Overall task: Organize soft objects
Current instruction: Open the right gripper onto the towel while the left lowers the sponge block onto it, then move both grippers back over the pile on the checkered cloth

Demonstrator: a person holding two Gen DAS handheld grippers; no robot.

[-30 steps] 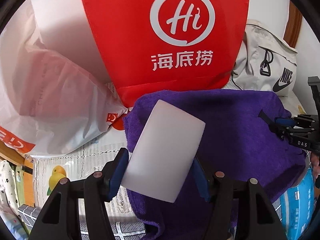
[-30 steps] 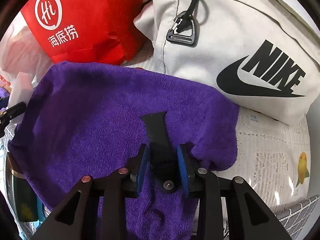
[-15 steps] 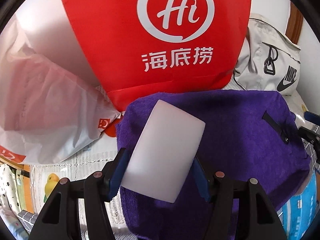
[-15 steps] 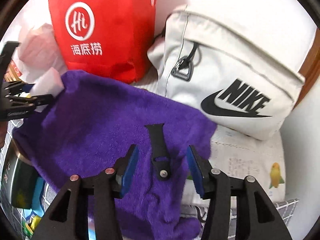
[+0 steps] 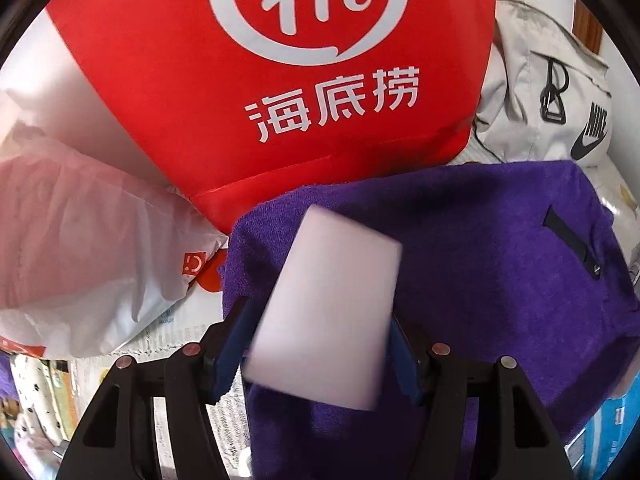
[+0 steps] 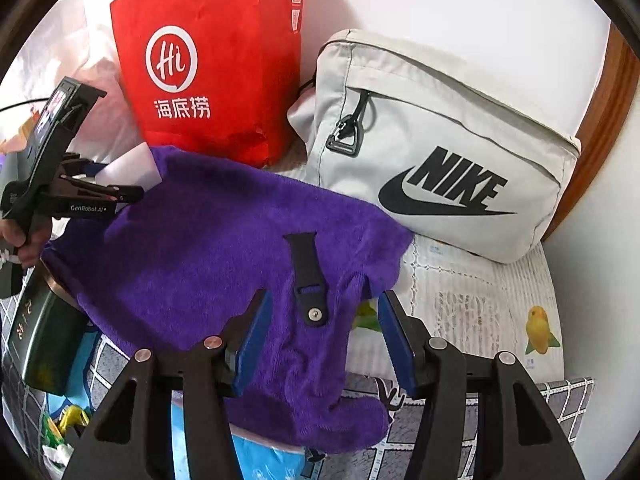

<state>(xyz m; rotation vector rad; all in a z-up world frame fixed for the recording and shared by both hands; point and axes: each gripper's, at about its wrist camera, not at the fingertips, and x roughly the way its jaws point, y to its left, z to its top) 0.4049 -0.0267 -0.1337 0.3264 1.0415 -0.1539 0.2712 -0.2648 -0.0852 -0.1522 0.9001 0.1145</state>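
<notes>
My left gripper (image 5: pixel 316 332) is shut on a white sponge block (image 5: pixel 328 304) and holds it above the left edge of a purple towel (image 5: pixel 500 264). The sponge (image 6: pixel 128 170) and the left gripper (image 6: pixel 112 188) also show at the far left of the right wrist view. The towel (image 6: pixel 224 240) lies spread on the surface, with a black strap with a snap (image 6: pixel 306 276) on it. My right gripper (image 6: pixel 320 336) is open and empty, its jaws wide apart just above the strap and the towel's near edge.
A red paper bag (image 6: pixel 208 64) stands behind the towel. A grey Nike bag (image 6: pixel 440 148) leans against the wall at the right. A white plastic bag (image 5: pixel 80 248) lies to the left. A dark box (image 6: pixel 40 344) and blue packaging (image 6: pixel 264 460) sit under the towel's near edge.
My right gripper has let go of the black strap, opened wide and pulled back and up. My left gripper has moved forward toward the red bag with the sponge.
</notes>
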